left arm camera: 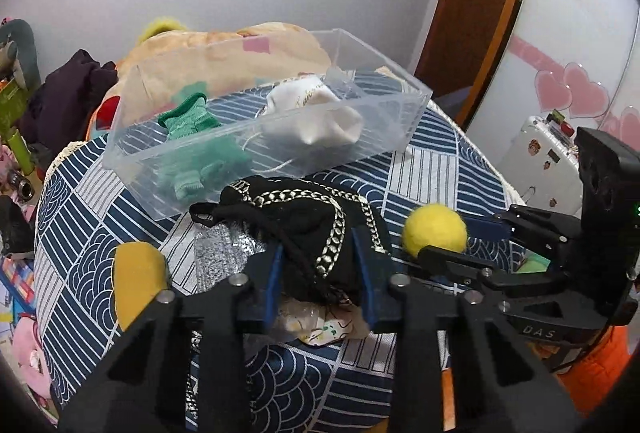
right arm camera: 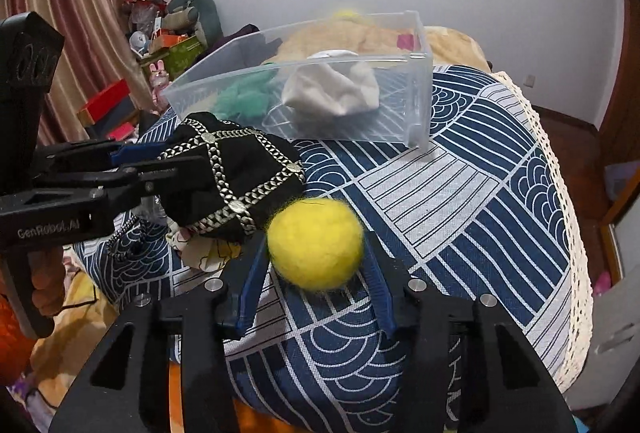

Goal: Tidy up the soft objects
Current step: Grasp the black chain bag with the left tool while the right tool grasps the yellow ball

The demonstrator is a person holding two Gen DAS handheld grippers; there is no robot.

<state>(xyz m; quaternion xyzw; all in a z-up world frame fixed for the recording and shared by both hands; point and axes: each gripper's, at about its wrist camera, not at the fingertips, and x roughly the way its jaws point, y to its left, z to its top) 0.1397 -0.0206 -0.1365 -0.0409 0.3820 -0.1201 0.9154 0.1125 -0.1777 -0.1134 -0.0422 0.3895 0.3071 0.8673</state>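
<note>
A black cloth with silver chain trim (left arm camera: 316,233) lies on the blue-and-white patterned cover (left arm camera: 432,161). My left gripper (left arm camera: 318,253) is shut on it; the cloth (right arm camera: 236,177) and that gripper (right arm camera: 160,163) also show in the right wrist view. My right gripper (right arm camera: 316,253) is shut on a fuzzy yellow ball (right arm camera: 316,243), seen as well in the left wrist view (left arm camera: 434,231) beside the right gripper (left arm camera: 452,239). Behind stands a clear plastic bin (left arm camera: 168,153) holding a green sock (left arm camera: 192,121) and a white cloth (left arm camera: 320,117); the bin (right arm camera: 424,101) shows in the right wrist view too.
A yellow soft piece (left arm camera: 138,281) lies at the cover's left edge. A patterned white cloth (left arm camera: 320,325) lies under the black one. Cluttered toys and boxes (right arm camera: 172,33) stand beyond the bed's left. A white suitcase (left arm camera: 540,149) stands at the right.
</note>
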